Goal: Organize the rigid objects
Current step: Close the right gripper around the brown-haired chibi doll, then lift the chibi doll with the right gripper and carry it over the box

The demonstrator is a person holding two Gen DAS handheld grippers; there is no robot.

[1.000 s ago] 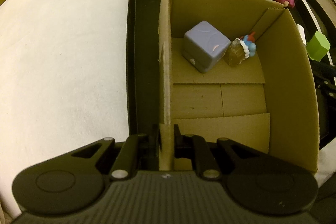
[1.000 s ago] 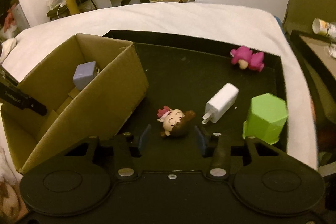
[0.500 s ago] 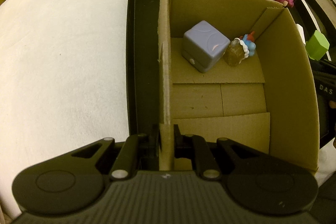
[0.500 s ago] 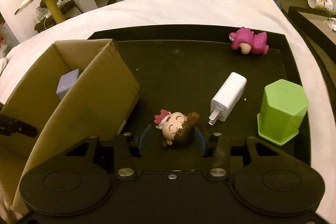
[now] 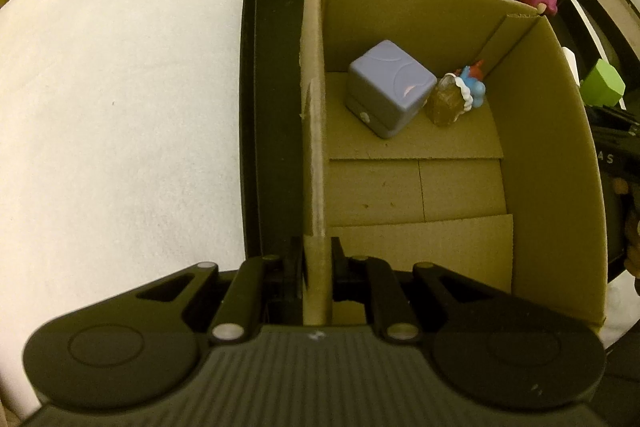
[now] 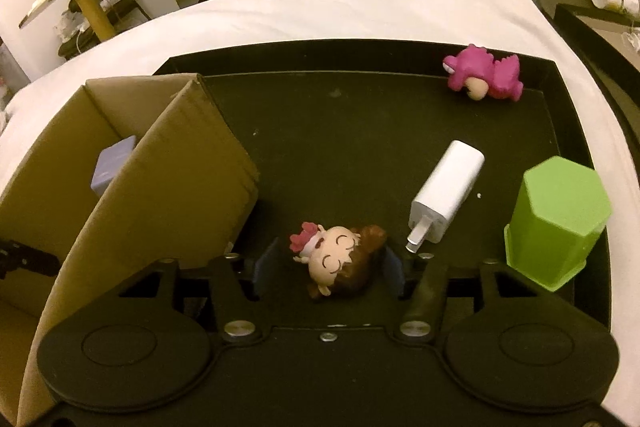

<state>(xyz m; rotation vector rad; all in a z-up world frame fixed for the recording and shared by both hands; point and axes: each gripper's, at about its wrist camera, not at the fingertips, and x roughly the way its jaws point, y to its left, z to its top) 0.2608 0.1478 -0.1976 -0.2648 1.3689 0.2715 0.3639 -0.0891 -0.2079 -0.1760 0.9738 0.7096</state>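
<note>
Doll figure (image 6: pixel 340 259): round pale head with closed, smiling eyes, brown hair, a pink frilled bow at the crown; lying on its side on the black tray (image 6: pixel 352 131), just beside the cardboard box (image 6: pixel 168 187). Right gripper (image 6: pixel 328 263): blue-padded jaws straddling the doll, just opened wider, pads clear of it on both sides. Left gripper (image 5: pixel 318 267): clamped on the near end of the box's left wall. Inside the box, at the far end: lavender cube (image 5: pixel 390 93) with rounded corners, touching a small amber-and-blue figure (image 5: pixel 456 95). On the tray, right of the doll: white plug charger (image 6: pixel 448 195), prongs toward the camera; green hexagonal block (image 6: pixel 556 219), upright; magenta toy (image 6: pixel 484 77) at the far edge. Writing: letters "AS" (image 5: pixel 608 159) on a dark surface at the left view's right margin; otherwise nothing legible.
</note>
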